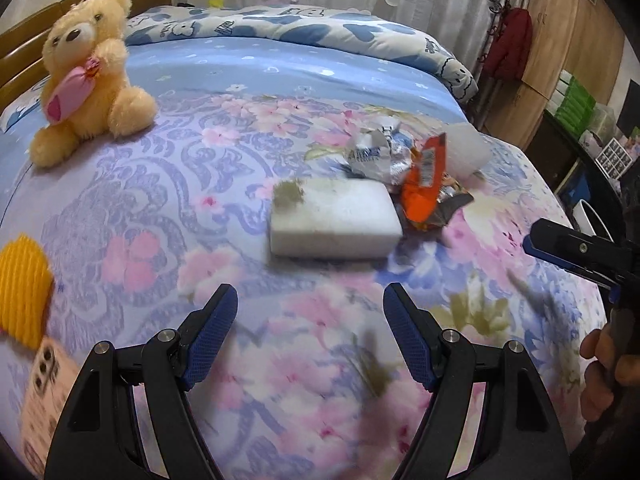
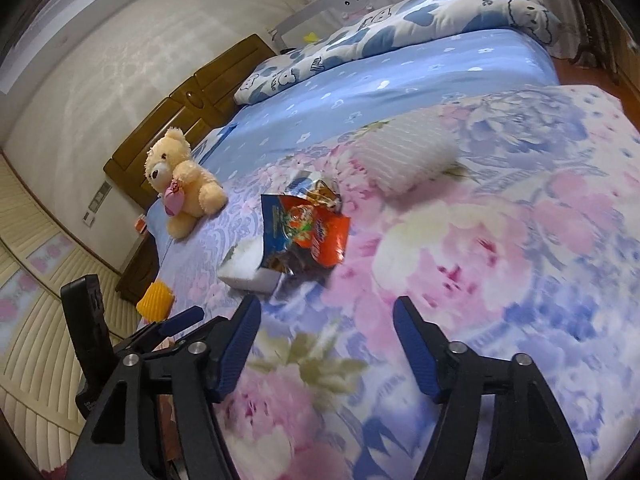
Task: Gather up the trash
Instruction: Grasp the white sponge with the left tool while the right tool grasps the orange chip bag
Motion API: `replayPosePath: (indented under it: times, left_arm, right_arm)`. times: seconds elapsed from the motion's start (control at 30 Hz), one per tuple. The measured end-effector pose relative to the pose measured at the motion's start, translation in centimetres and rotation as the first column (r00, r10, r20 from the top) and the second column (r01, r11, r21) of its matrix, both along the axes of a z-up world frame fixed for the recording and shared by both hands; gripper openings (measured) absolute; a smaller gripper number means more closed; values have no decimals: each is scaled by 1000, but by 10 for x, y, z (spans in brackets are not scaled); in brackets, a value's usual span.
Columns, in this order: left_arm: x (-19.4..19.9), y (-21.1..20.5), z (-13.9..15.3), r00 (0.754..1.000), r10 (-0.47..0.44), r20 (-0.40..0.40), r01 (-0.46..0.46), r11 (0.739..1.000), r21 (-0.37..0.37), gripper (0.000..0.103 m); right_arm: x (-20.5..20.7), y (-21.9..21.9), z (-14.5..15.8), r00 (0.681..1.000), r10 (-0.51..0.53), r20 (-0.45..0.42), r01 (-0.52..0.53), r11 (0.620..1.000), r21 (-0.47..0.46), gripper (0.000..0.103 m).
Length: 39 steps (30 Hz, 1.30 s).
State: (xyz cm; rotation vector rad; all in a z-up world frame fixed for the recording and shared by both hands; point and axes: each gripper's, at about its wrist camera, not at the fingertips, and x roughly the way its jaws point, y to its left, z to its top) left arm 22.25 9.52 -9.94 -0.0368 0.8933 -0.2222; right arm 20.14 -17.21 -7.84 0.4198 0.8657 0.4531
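Note:
A white foam block [image 1: 334,218] lies on the floral bedspread ahead of my left gripper [image 1: 310,328], which is open and empty. Behind the block lies a heap of crumpled snack wrappers: a silver one [image 1: 374,156] and an orange one [image 1: 424,176]. The right wrist view shows the same wrappers [image 2: 308,226] and the block [image 2: 248,266] ahead and to the left of my right gripper [image 2: 326,338], also open and empty. A white ribbed foam sleeve [image 2: 404,158] lies beyond the wrappers. A yellow foam net [image 1: 22,284] lies at the bed's left edge.
A cream teddy bear [image 1: 86,68] sits at the bed's far left, by the wooden headboard [image 2: 192,108]. A folded blue-and-white quilt [image 1: 320,30] lies along the back. The right gripper [image 1: 576,250] shows in the left view at the right edge. A cabinet and shelves stand right.

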Motion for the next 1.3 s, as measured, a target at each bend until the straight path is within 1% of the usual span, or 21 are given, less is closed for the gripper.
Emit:
replayPosePath:
  times: [0.17, 0.27, 0.33, 0.43, 0.5, 0.53, 0.57, 0.6, 0.63, 0.67, 0.7, 0.73, 0.77, 0.83, 0.93, 1.07, 1.13, 1.3]
  left_arm:
    - [23, 2, -3, 998, -66, -24, 66, 998, 7, 77]
    - [36, 2, -7, 992, -117, -41, 118, 993, 20, 77]
    - [43, -1, -9, 987, -155, -43, 156, 987, 32, 77]
    - [47, -3, -9, 981, -189, -39, 190, 982, 15, 77]
    - [50, -6, -8, 977, -209, -35, 209, 978, -3, 76]
    - [50, -9, -8, 976, -217, -30, 217, 976, -4, 68]
    - [49, -11, -7, 973, -229, -28, 228, 974, -12, 59]
    - [48, -13, -7, 972, -232, -27, 232, 973, -10, 59]
    - [45, -16, -6, 974, -225, -11, 226, 974, 8, 57]
    - [44, -17, -6, 974, -224, -6, 225, 974, 12, 52]
    - [42, -19, -6, 975, -222, -8, 222, 975, 8, 51]
    - [39, -21, -5, 977, -211, -7, 211, 977, 1, 47]
    - [37, -21, -5, 979, -205, -7, 204, 979, -8, 42]
    - [28, -25, -3, 981, -192, -3, 192, 981, -37, 42]
    - [12, -36, 1, 982, -190, 16, 191, 981, -33, 41]
    - [-7, -54, 7, 980, -198, 33, 200, 978, -57, 41]
    - [-18, -68, 11, 976, -213, 45, 215, 975, -62, 41]
    - [-35, -109, 17, 961, -269, 66, 272, 961, -49, 41]
  right_arm:
    - [21, 12, -2, 1000, 9, -13, -9, 1000, 23, 54]
    - [34, 19, -5, 999, 21, -27, -19, 998, 54, 52]
    - [41, 24, -7, 999, 29, -33, -27, 998, 53, 48]
    - [52, 32, -13, 998, 45, -54, -42, 997, 60, 35]
    - [59, 36, -18, 996, 56, -74, -50, 996, 73, 9]
    - [61, 38, -19, 995, 59, -78, -54, 996, 67, 7]
    - [61, 39, -19, 995, 62, -75, -57, 996, 62, 7]
    - [60, 40, -18, 995, 65, -70, -61, 996, 61, 6]
    - [58, 39, -17, 996, 69, -63, -65, 996, 60, 5]
    - [56, 38, -16, 996, 69, -58, -65, 996, 58, 5]
    - [54, 36, -15, 996, 68, -57, -65, 996, 59, 4]
    - [51, 33, -14, 996, 66, -55, -63, 996, 61, 4]
    - [48, 30, -12, 997, 64, -52, -61, 996, 62, 3]
    - [37, 20, -8, 998, 56, -39, -54, 997, 56, 2]
    - [24, 4, -4, 999, 35, -27, -33, 998, 49, 2]
    - [7, -18, 1, 1000, 3, -14, -2, 1000, 28, 2]
    - [-5, -31, 3, 1000, -19, -2, 19, 1000, 3, 2]
    - [-32, -68, 6, 996, -84, 8, 84, 996, -20, 2]
